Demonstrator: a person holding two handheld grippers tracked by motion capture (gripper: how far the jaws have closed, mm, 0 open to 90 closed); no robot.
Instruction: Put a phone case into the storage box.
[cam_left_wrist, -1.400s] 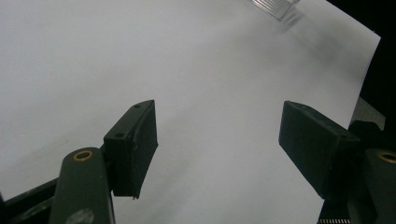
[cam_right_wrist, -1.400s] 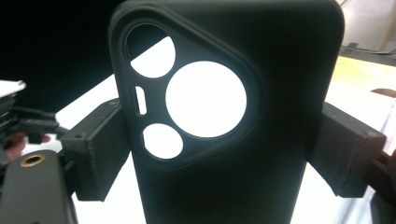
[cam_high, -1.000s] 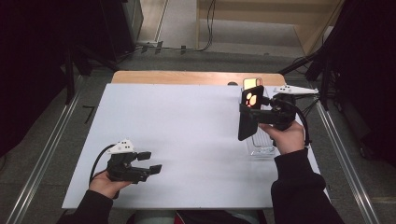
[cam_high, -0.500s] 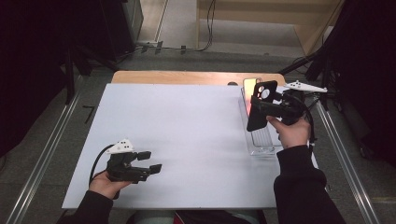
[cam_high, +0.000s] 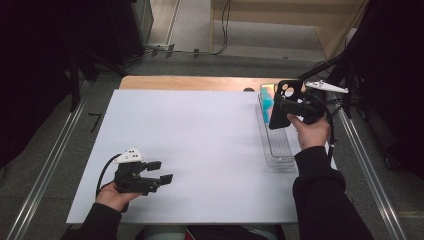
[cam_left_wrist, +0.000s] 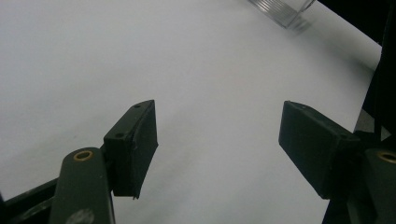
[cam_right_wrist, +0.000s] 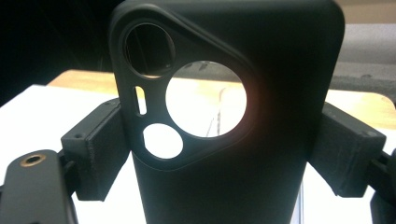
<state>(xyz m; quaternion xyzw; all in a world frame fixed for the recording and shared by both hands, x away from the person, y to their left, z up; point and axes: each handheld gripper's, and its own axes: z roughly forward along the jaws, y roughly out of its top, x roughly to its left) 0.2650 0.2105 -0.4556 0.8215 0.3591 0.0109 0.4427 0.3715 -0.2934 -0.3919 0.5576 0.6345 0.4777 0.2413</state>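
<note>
My right gripper (cam_high: 286, 107) is shut on a black phone case (cam_high: 281, 102) with round camera cutouts, held upright over the far end of a clear plastic tray (cam_high: 278, 147). In the right gripper view both pads press the sides of the case (cam_right_wrist: 261, 140), which sits between my right gripper's jaws (cam_right_wrist: 224, 154). A phone with a lit teal and orange screen (cam_high: 266, 97) is at the tray's far end, partly hidden behind the case. My left gripper (cam_high: 161, 172) rests open on the white table near the front left, with nothing between its jaws (cam_left_wrist: 217, 140).
The white table top (cam_high: 200, 130) spreads between the two hands, with a wooden strip (cam_high: 190, 82) along its far edge. A corner of the clear tray (cam_left_wrist: 280, 9) shows far off in the left gripper view. Metal rails run along both sides of the table.
My right hand has carried the black case away from the person, from over the middle of the tray to its far end. The left hand has stayed where it was.
</note>
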